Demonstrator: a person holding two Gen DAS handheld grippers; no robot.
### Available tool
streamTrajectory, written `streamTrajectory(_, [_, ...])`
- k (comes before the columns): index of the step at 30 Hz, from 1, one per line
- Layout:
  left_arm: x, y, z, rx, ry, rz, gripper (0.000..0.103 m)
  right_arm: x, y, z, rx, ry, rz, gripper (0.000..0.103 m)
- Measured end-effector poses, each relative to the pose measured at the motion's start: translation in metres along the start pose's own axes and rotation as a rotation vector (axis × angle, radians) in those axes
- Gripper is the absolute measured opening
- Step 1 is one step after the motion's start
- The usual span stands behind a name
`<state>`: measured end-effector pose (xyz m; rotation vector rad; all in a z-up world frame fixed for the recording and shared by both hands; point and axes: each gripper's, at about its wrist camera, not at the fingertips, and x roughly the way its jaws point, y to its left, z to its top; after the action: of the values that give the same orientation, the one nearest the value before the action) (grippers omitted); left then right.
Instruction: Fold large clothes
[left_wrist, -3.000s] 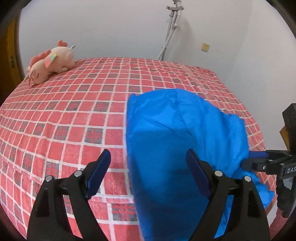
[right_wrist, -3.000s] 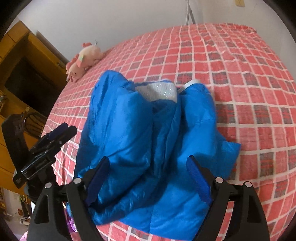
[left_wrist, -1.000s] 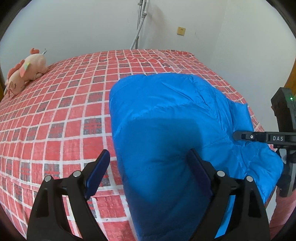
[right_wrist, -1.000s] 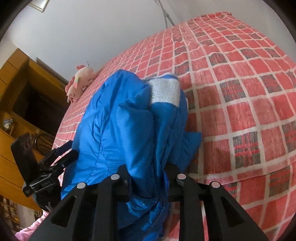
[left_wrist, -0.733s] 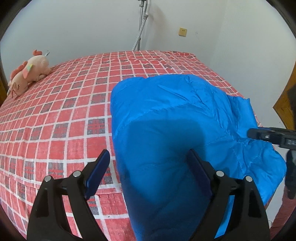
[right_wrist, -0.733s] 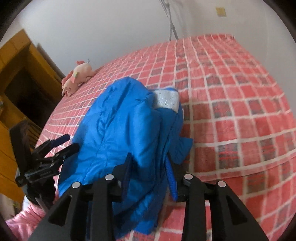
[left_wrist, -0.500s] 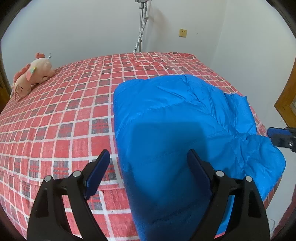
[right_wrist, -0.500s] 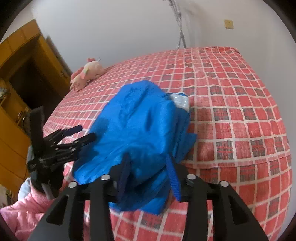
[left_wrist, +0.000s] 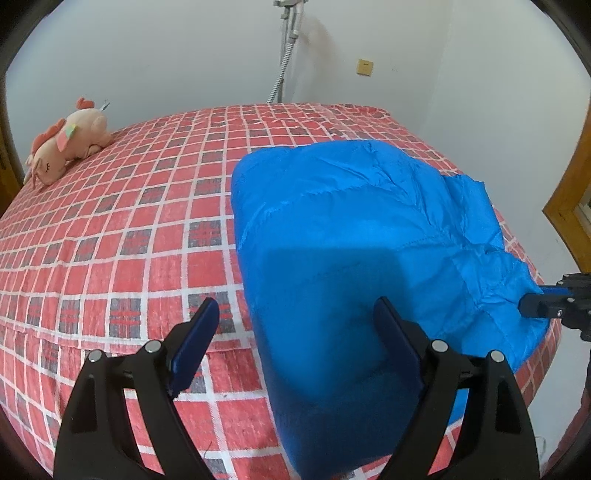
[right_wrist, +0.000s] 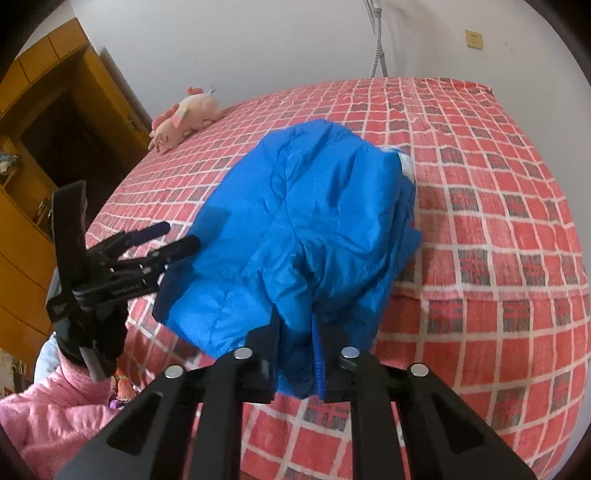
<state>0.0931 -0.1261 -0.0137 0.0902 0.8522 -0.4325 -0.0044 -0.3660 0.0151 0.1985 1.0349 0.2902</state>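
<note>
Jacket (right_wrist: 314, 221): folded, laid on bed (right_wrist: 498, 258). Right gripper (right_wrist: 297, 354): angled down, closed on jacket's near edge. Left gripper (left_wrist: 295, 343): angled down, jaws spread wide, nothing clamped, held above jacket.

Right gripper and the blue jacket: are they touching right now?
Touching. In the right wrist view the right gripper has its jaws pinched on a fold of the blue jacket at its near edge, with fabric bunched between the fingers.
</note>
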Motion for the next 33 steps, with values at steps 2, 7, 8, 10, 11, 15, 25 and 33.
streamTrajectory(2, [0.005, -0.004, -0.004, 0.011, 0.019, -0.024, 0.085, 0.019, -0.007, -0.016, 0.033, 0.039, -0.014, 0.012])
streamTrajectory(7, [0.024, -0.004, -0.014, 0.001, 0.06, -0.081, 0.09, 0.046, -0.031, -0.037, 0.131, 0.047, 0.055, 0.012])
streamTrajectory(8, [0.025, -0.003, -0.014, -0.007, 0.062, -0.083, 0.09, 0.043, -0.031, -0.036, 0.137, 0.041, 0.066, 0.013])
streamTrajectory(10, [0.024, -0.002, -0.012, -0.007, 0.061, -0.08, 0.089, 0.037, -0.031, -0.031, 0.135, 0.04, 0.063, 0.014])
streamTrajectory(11, [0.023, -0.001, -0.012, -0.008, 0.061, -0.08, 0.089, 0.031, -0.029, -0.028, 0.128, 0.038, 0.052, 0.017])
streamTrajectory(15, [0.012, 0.006, -0.005, -0.023, 0.048, -0.091, 0.088, -0.002, -0.017, -0.012, 0.071, -0.032, -0.004, 0.028])
streamTrajectory(25, [0.013, -0.003, 0.028, -0.003, -0.012, -0.031, 0.088, 0.006, -0.007, 0.056, 0.028, -0.126, -0.098, 0.03])
streamTrajectory(33, [0.048, 0.004, 0.027, -0.023, 0.068, -0.102, 0.089, 0.057, -0.047, 0.054, 0.102, -0.045, -0.11, 0.026])
